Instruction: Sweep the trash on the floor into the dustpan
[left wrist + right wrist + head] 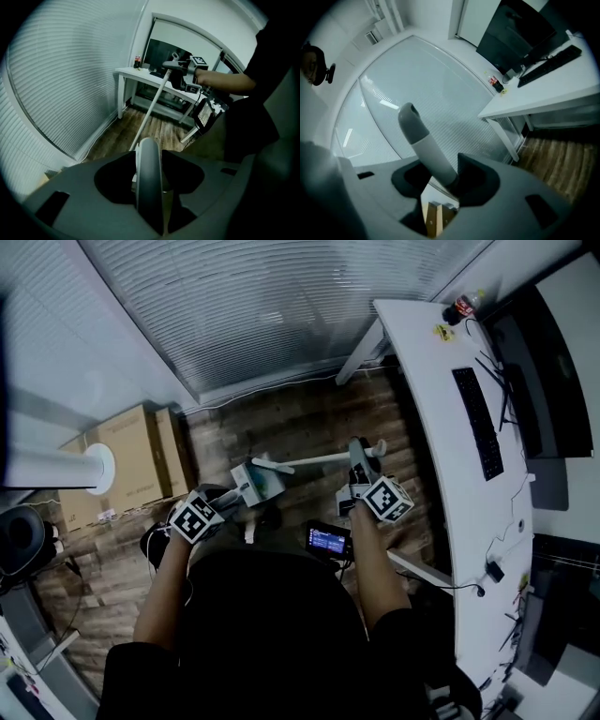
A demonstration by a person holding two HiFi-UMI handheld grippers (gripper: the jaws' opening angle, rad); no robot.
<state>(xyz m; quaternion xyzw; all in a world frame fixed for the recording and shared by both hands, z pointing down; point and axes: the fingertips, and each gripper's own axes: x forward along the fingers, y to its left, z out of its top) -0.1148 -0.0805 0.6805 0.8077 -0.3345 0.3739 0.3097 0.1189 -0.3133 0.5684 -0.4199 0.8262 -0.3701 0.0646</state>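
Grey-tipped broom handle (425,143) sits clamped in the right gripper (440,176) beside the white desk (441,446); farther from the desk, the left gripper (149,161) gapes loosely around the dustpan handle (150,190).

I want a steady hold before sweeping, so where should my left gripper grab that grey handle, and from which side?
Probably close the left gripper on the grey handle just below its rounded top, coming down from above. It sits narrow and centred between the open jaws, so they can pinch its two sides.
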